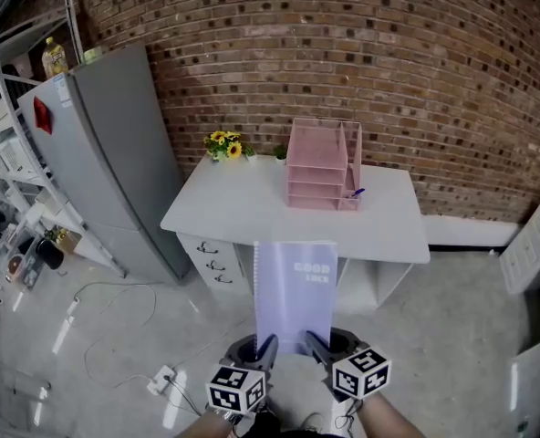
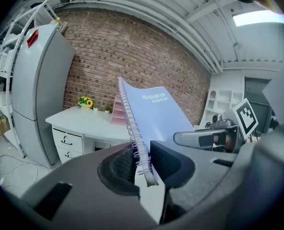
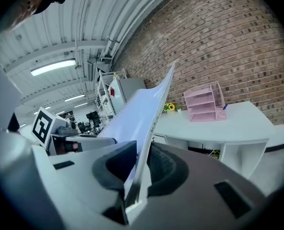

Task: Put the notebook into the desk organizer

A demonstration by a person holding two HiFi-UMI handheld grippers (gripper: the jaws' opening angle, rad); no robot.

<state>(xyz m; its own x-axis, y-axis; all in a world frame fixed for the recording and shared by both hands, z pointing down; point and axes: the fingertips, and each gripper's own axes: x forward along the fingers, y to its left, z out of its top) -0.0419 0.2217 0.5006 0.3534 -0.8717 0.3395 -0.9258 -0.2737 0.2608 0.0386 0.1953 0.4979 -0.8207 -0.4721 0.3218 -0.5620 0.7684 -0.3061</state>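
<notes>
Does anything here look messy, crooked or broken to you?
Only the floor: a power strip and a cable lie loose, left of the desk. The left gripper and right gripper pinch the notebook by its near corners, straight; the organizer stands upright.

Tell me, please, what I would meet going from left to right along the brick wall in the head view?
The grey refrigerator → sunflowers → small green plant → pink desk organizer.
</notes>
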